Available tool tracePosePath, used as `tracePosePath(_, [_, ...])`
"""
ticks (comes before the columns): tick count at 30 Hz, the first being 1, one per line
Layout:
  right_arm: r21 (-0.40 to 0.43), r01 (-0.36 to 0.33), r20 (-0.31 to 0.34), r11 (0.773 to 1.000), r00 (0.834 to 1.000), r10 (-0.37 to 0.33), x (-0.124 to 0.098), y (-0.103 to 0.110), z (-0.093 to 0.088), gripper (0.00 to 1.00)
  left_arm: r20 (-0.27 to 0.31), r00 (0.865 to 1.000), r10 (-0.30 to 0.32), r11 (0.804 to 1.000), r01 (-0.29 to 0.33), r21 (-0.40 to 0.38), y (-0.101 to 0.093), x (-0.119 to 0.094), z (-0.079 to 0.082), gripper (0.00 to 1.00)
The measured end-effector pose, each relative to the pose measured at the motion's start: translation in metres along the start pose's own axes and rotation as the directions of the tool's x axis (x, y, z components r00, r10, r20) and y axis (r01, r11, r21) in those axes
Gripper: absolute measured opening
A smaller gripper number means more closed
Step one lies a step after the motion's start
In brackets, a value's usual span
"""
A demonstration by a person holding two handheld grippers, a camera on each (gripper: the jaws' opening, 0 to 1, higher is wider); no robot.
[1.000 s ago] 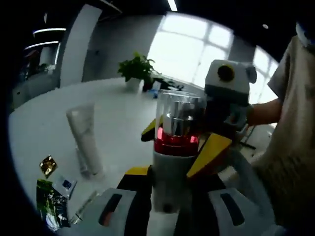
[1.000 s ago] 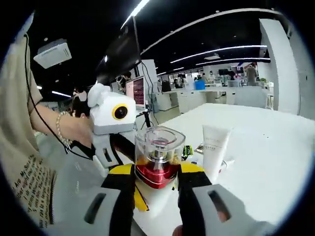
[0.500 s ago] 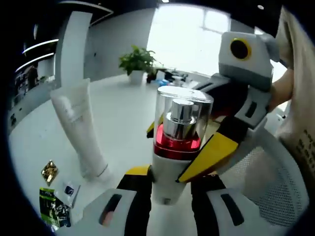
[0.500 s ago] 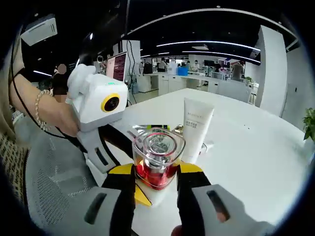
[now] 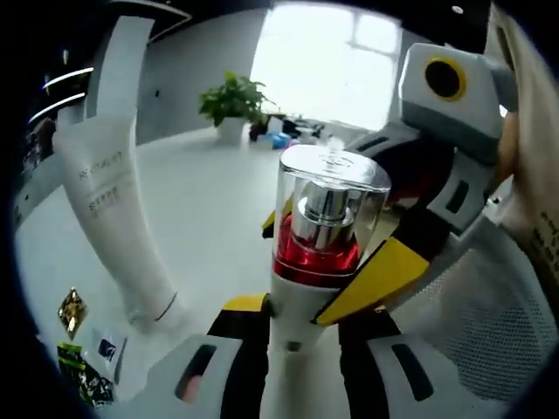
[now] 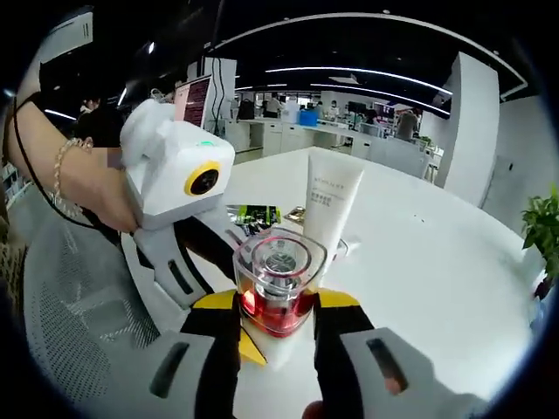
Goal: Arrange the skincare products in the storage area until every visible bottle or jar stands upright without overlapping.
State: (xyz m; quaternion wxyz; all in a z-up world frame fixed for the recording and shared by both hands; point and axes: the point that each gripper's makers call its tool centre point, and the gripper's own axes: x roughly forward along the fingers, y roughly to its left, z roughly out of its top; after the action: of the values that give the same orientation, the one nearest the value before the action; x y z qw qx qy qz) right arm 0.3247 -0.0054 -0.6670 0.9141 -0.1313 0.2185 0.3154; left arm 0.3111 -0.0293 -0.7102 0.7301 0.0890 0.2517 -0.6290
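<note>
- Pump bottle with a clear square cap, silver collar, red middle and white base (image 5: 319, 253) (image 6: 278, 292): standing upright at the near edge of the round white table (image 5: 210, 201) (image 6: 419, 262), gripped from two sides at once
- Left gripper (image 5: 293, 349), grey body with black and yellow jaws: jaws pinching the white base of the pump bottle in the left gripper view; in the right gripper view it is coming in from the left (image 6: 231, 336), a hand (image 6: 83, 188) with a beaded bracelet holding it
- Right gripper (image 6: 275, 336), same build: jaws pressing the lower body of the pump bottle on both sides; in the left gripper view it is reaching in from the right (image 5: 341, 288), its yellow jaw tips lying against the bottle just under the red band
- White squeeze tube with grey lettering (image 5: 118, 227) (image 6: 329, 209): standing cap down on the table just beside the pump bottle, not touching it, leaning slightly
- Small foil sachets, green, gold and white-blue (image 5: 83, 349) (image 6: 253, 214): lying flat on the table near the foot of the squeeze tube
- Potted green plant (image 5: 231, 105): sitting at the far side of the table, well apart from the pump bottle
- Grey mesh chair (image 6: 79, 305) (image 5: 489, 305): standing at the table edge beside the pump bottle
</note>
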Motion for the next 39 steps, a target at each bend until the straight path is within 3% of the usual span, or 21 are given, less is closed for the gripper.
tracePosePath(8, [0.000, 0.030, 0.027, 1.000, 0.999, -0.030, 0.006, -0.011, 0.001, 0.32, 0.004, 1.000, 0.016, 1.000, -0.016, 0.008, 0.012, 0.003, 0.004, 0.27])
tracePosePath(15, [0.005, 0.043, 0.067, 0.999, 0.997, -0.043, 0.014, -0.025, 0.004, 0.32, -0.018, 0.997, 0.072, 0.997, -0.073, -0.040, 0.029, -0.001, -0.002, 0.28])
tracePosePath(26, [0.007, 0.067, 0.099, 0.998, 0.993, -0.068, 0.036, -0.059, 0.013, 0.32, -0.034, 0.986, 0.162, 0.978, -0.165, -0.129, 0.046, -0.031, -0.017, 0.47])
tracePosePath(32, [-0.008, 0.066, 0.101, 0.998, 0.993, -0.065, 0.048, -0.076, 0.018, 0.32, -0.070, 0.973, 0.219, 0.958, -0.228, -0.172, 0.048, -0.051, -0.034, 0.67])
tracePosePath(39, [-0.026, 0.055, 0.103, 0.998, 0.993, -0.052, 0.060, -0.090, 0.024, 0.32, -0.058, 0.955, 0.292, 0.916, -0.297, -0.270, 0.050, -0.075, -0.044, 0.71])
